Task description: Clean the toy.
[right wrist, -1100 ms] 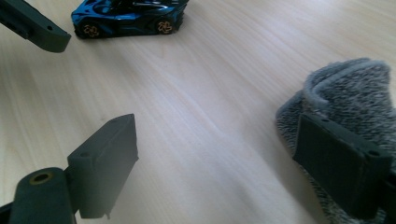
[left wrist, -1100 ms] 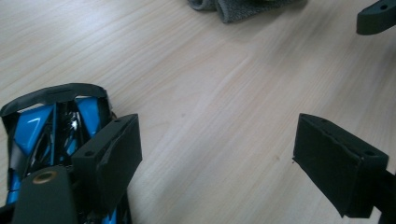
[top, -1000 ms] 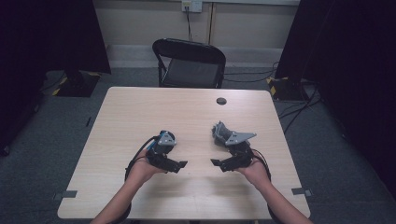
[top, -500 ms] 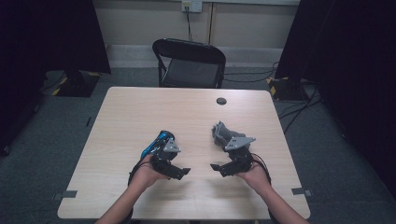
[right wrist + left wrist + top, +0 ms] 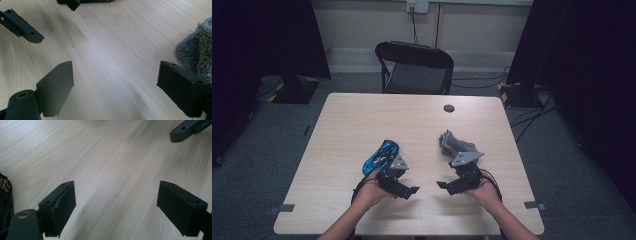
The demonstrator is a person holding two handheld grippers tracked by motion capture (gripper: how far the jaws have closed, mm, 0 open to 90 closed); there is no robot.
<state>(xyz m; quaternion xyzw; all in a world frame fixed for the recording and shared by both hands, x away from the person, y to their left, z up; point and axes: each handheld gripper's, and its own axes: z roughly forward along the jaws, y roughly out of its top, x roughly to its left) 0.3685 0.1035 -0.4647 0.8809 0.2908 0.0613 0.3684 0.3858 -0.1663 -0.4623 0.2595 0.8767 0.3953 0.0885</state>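
Note:
A blue and black toy car (image 5: 381, 154) lies on the wooden table (image 5: 362, 125), just beyond my left hand; its dark edge shows at the far left of the left gripper view (image 5: 5, 192). A grey fuzzy cloth (image 5: 454, 143) sits bunched beyond my right hand and appears at the right edge of the right gripper view (image 5: 197, 50). My left gripper (image 5: 408, 191) is open, low over bare wood, with nothing between its jaws (image 5: 116, 200). My right gripper (image 5: 444, 187) is open too (image 5: 115, 82), facing the left one across a small gap.
A small black round disc (image 5: 449, 108) lies near the table's far edge. A black folding chair (image 5: 414, 67) stands behind the table. Cables run along the floor at the right. The other gripper's jaw tips show at the top of each gripper view.
Both hands have drawn back toward the table's near edge. The blue toy car, hidden under the left gripper before, now lies uncovered on the table. The grey cloth lies free beyond the right gripper.

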